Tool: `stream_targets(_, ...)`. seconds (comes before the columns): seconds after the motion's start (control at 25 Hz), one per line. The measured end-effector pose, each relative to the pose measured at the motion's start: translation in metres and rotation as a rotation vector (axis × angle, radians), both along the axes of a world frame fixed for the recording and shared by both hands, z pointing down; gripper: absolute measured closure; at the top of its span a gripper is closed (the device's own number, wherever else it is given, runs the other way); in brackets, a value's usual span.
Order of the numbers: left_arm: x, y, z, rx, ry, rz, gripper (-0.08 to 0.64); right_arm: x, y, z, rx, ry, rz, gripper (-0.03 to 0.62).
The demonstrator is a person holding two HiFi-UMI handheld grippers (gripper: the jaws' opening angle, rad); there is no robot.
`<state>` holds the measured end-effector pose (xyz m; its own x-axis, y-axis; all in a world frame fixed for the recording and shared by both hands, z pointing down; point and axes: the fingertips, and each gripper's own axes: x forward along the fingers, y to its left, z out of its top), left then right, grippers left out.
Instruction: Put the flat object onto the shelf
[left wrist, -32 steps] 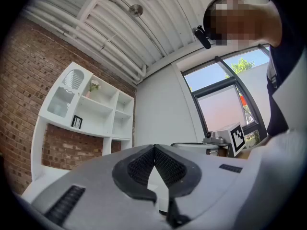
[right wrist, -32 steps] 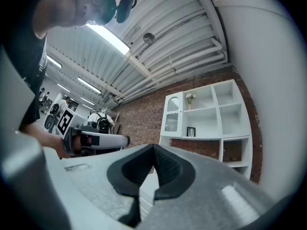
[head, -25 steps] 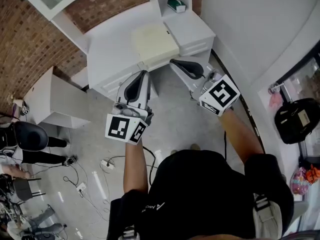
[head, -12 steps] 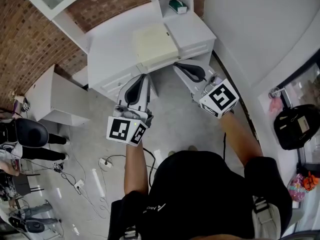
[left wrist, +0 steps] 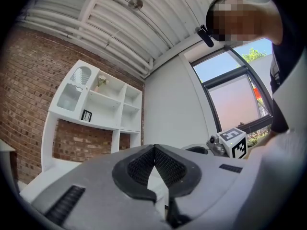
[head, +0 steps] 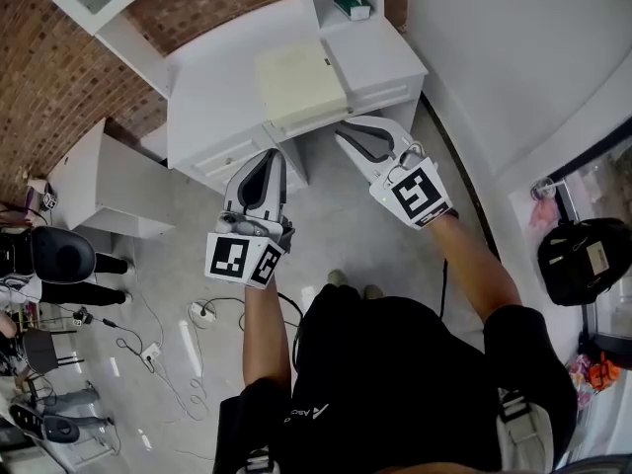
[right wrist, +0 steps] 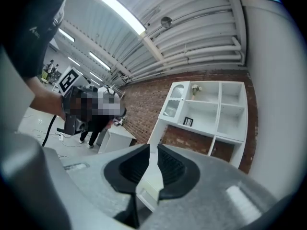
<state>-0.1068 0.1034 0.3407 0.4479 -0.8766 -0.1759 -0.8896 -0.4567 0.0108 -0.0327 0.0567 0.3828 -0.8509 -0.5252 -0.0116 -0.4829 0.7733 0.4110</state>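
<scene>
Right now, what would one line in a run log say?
left hand-held gripper: shut, empty | right hand-held gripper: jaws opening, nothing between | flat cream pad: lying on white desk, not held

You stand in a lab's mock home corner: white desk-and-shelf unit (head: 212, 77), red brick wall (head: 49, 77) behind it, loose power strips and cables (head: 202, 314) beside it.

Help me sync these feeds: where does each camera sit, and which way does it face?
Head view: on the person's head, steeply down at the desk, flat object, left gripper, right gripper; forearms, torso show.
Left gripper view: on the left gripper, tilted up at the shelf unit and ceiling; shut fingers, torso show.
Right gripper view: on the right gripper, tilted up at the shelf unit; empty fingers opening, an arm shows.
Shared: both gripper views show the shelf unit.
</scene>
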Motion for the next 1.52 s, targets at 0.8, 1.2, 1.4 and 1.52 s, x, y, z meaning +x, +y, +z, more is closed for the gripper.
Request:
stream_targets(0.8,-0.105,-0.127,0.041,-0.061,0.056,0.022,0.561,-0.049,-0.161,0.080,-0.454,-0.313,0.200,0.386)
stream_targets(1.2,-0.125,-0.168,0.057,-0.093,0.058,0.069,0.561,-0.054,-0.219,0.135,-0.735,-0.580,0.347,0.335)
stream_targets(1.4,-0.122,-0.183,0.063,-0.111,0.051,0.062,0.561,-0.039,-0.243,0.174,-0.894,-0.741,0.430,0.303)
stream_targets(1.52,-0.116,-0.192,0.065,-0.116,0.042,0.063,0.561,-0.035,-0.253,0.202,-0.998,-0.819,0.453,0.275)
